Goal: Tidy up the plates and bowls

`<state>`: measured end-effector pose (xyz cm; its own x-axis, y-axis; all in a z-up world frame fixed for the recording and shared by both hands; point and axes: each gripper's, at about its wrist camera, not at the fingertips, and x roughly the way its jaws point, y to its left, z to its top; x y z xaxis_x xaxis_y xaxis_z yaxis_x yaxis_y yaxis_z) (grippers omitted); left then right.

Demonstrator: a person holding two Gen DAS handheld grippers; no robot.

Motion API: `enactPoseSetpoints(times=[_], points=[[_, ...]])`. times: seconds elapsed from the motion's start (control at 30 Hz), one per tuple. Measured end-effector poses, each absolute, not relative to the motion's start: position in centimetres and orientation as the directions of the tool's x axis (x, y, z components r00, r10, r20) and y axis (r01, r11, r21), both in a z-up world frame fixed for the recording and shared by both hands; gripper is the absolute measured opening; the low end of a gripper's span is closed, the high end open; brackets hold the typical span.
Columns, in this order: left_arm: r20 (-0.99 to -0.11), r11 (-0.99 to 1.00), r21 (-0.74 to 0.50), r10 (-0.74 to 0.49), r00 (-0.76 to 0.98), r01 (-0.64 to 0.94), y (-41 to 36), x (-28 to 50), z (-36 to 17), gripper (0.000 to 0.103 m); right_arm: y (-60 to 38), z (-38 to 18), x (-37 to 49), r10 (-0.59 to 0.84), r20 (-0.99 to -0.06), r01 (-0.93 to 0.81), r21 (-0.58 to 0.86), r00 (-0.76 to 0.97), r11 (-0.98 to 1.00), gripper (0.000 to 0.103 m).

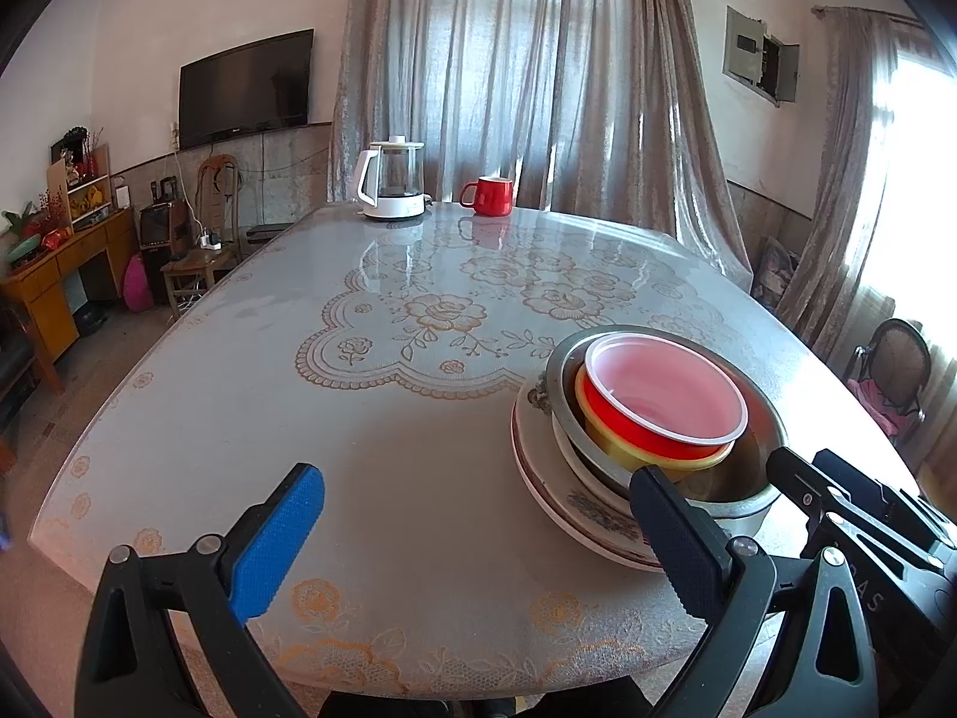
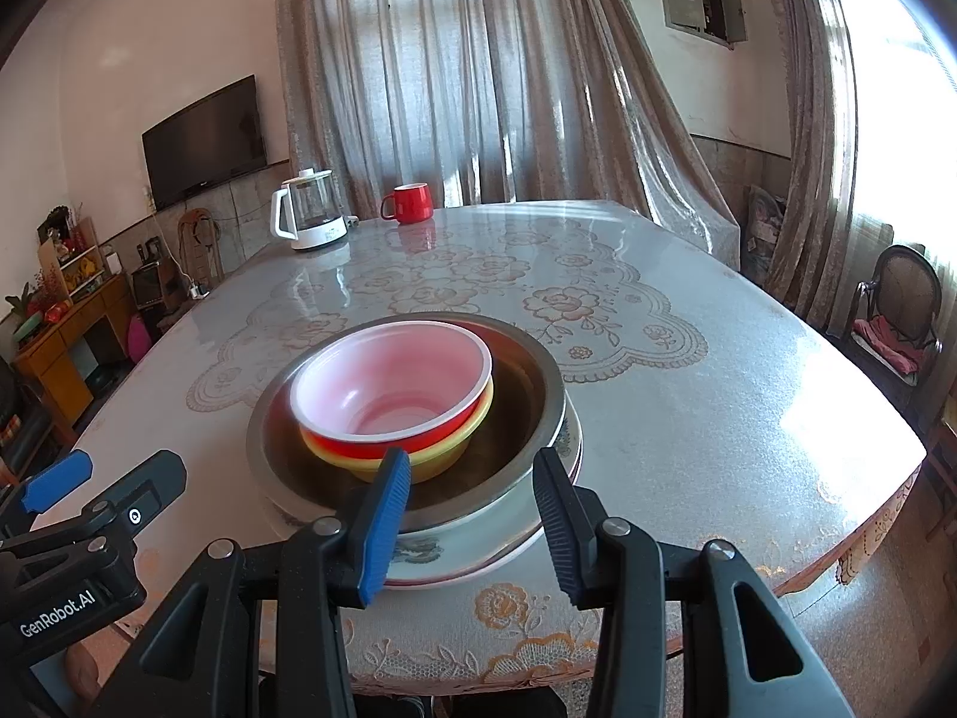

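Counter (image 1: 251, 419): lace-patterned cover under clear film. White-based glass kettle (image 1: 392, 179) at 12 o'clock on its far edge; red mug (image 1: 489, 196) just beside it at 1 o'clock. Television (image 1: 246, 87) wall-mounted at 10 o'clock. Curtains (image 1: 514, 60) drawn behind.

Pale walls, grey curtains (image 1: 514, 72) drawn, bright window (image 2: 897, 137) at right. Dark television (image 1: 246, 87) on left wall, wooden cabinet (image 1: 57, 281) below. Lace-patterned table (image 1: 335, 419); chair (image 2: 897, 311) by window.
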<state>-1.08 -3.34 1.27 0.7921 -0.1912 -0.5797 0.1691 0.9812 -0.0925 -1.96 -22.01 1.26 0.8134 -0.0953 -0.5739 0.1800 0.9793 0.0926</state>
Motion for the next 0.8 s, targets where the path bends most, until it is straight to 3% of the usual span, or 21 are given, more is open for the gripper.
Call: enactPoseSetpoints(times=[0.8], points=[[-0.566, 0.976, -0.103, -0.217, 0.795, 0.193, -3.03, -0.29, 1.20, 0.098, -22.54, 1.52, -1.56, -0.089, -0.573, 0.182, 0.107, 0.814, 0.978, 0.043]])
